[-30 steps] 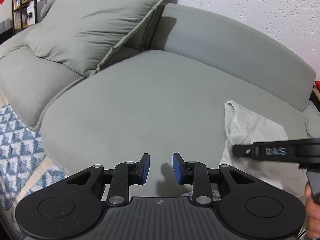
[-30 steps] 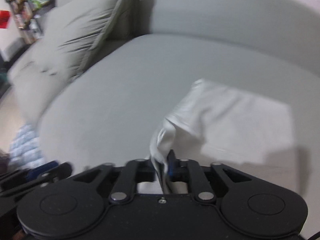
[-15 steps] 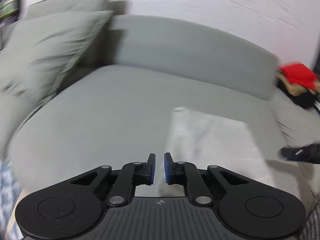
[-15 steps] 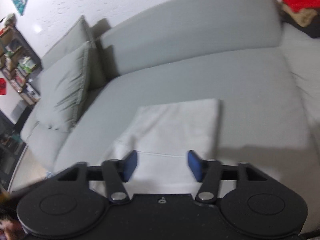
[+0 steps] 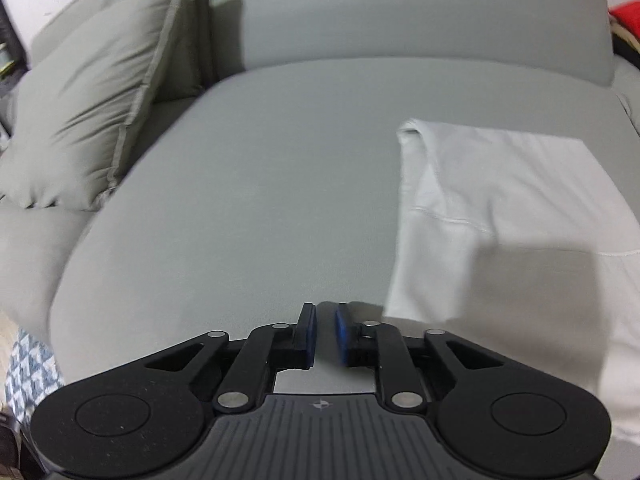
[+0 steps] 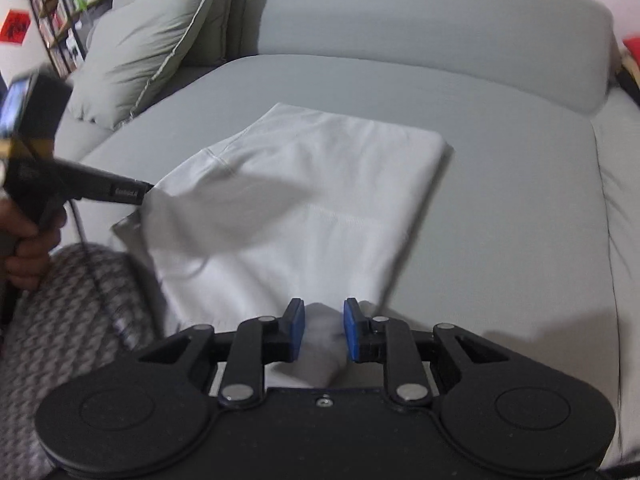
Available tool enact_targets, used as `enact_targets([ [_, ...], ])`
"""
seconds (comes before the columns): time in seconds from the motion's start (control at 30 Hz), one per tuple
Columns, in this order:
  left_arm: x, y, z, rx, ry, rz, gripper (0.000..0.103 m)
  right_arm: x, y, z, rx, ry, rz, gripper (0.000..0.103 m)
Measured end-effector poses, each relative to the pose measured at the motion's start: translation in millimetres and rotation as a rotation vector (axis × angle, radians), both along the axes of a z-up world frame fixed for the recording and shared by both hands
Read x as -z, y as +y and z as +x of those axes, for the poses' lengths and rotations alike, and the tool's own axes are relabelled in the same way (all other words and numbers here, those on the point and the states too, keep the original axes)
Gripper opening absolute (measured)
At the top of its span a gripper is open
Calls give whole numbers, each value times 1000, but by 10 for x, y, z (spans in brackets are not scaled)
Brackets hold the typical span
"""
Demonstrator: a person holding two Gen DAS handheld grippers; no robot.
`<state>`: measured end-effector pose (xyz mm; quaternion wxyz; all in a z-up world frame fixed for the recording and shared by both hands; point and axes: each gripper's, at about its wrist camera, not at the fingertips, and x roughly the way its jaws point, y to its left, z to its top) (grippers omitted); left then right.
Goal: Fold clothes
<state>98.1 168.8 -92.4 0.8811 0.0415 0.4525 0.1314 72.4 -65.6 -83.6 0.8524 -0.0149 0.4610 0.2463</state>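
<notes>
Left wrist view: left gripper [image 5: 323, 330] now sits low over bare sofa seat [image 5: 248, 184], just beside the near-left edge of the white garment [image 5: 508, 200]. A second ago the garment was only at the far right of this view; now it fills the right side. Jaws opening from a near-closed gap, nothing between them, empty.

Right wrist view: right gripper [image 6: 323, 330] was pinching bunched cloth a second ago; now the garment lies flat in a folded rectangle, and the jaws stand narrowly apart over its near corner. Cloth sits between the pads, but they don't look pressed on it; released, I judge. One fold seems laid, and both grippers seem to be lining up on the near edge.

Grey cushion [image 6: 148, 52] back left, shelf [image 6: 60, 12] beyond, patterned fabric [image 6: 76, 312] lower left.
</notes>
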Motion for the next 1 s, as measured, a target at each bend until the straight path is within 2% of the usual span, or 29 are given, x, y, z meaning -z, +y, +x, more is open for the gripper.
enact_targets([
  [0.07,-74,52,-138,-28,-30,-20,18,-82,-209,-2,48,55,98,23],
  [0.13,-163,66,-258,-36,-67,-55,18,-172,-382,10,85,67,189,28],
  [0.2,-276,-39,-272,-20,-106,-58,18,-241,-499,53,119,39,238,45],
  [0.27,-369,-156,-199,23,-140,-61,19,-253,-573,162,160,24,280,46],
  [0.33,-454,-274,-96,74,-172,-66,20,-208,-598,316,205,34,313,36],
  [0.37,-484,-333,-36,101,-183,-69,20,-172,-592,401,217,40,327,21],
  [0.4,-484,-378,42,130,-186,-75,20,-131,-562,492,223,48,338,18],
  [0.47,-428,-470,247,182,-184,-82,20,-33,-453,687,218,70,365,18],
  [0.57,-226,-570,581,226,-156,-89,20,168,-226,1009,170,151,455,18],
  [0.7,182,-435,905,135,-106,-111,20,628,-115,1414,176,283,566,18],
  [0.73,234,-331,894,78,-123,-138,21,739,-158,1505,196,303,604,6],
  [0.77,247,-227,879,12,-136,-157,26,834,-267,1575,248,307,660,0],
  [0.8,241,-130,865,-48,-139,-174,27,923,-390,1635,313,305,722,0],
  [0.83,235,-34,852,-109,-142,-190,24,978,-517,1667,389,288,762,0],
  [0.87,219,43,830,-150,-145,-200,12,1012,-647,1680,472,259,786,0],
  [0.9,188,89,794,-161,-147,-199,8,1034,-751,1689,533,241,805,0],
  [0.97,115,160,712,-170,-156,-194,10,982,-848,1652,579,228,800,1],
  [1.0,56,142,658,-143,-172,-178,10,946,-886,1627,596,223,793,5],
])
